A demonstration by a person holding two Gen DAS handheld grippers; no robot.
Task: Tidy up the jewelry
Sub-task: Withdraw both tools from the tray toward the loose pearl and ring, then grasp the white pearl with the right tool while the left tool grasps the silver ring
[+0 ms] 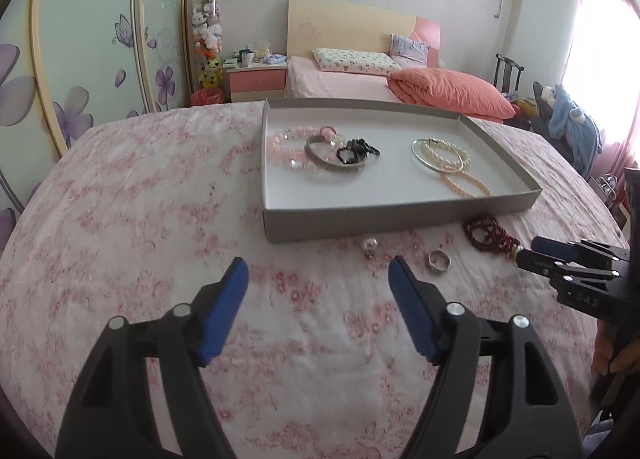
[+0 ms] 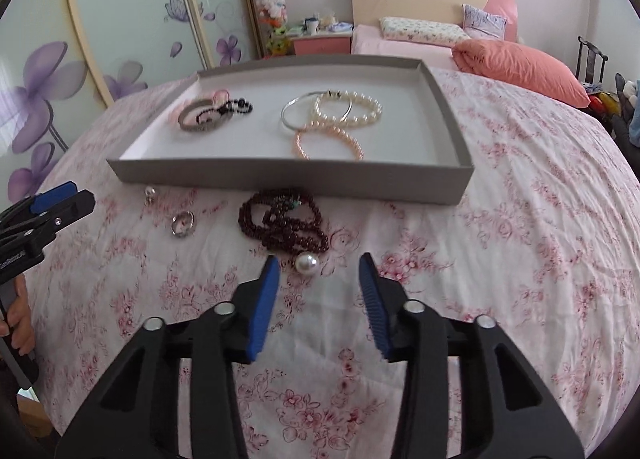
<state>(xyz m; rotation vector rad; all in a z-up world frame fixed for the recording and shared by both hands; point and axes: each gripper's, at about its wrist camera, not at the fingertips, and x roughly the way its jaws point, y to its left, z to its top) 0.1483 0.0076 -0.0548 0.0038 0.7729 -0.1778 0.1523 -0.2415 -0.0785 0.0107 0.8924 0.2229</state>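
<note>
A grey tray (image 1: 400, 215) (image 2: 280, 179) on the floral cloth holds pink beads (image 1: 280, 147), a silver cuff (image 1: 332, 165), black beads (image 1: 358, 149), a thin bangle (image 2: 298, 105) and pearl bracelets (image 2: 352, 109). In front of it lie a dark red bead string (image 2: 284, 223) (image 1: 490, 235), a silver ring (image 2: 183, 224) (image 1: 439, 260), a small pearl earring (image 1: 369, 246) (image 2: 149, 191) and a big white pearl (image 2: 307, 263). My right gripper (image 2: 319, 259) stands open, the pearl lying loose between its fingertips. My left gripper (image 1: 318, 265) is open over bare cloth, below the earring.
The floral cloth (image 2: 520, 239) covers the whole rounded work surface. Behind it stand a bed with an orange quilt (image 1: 448, 93), a pink nightstand (image 1: 256, 81) and a wardrobe with flower doors (image 2: 48, 99). A hand (image 2: 18, 323) holds the left gripper's handle.
</note>
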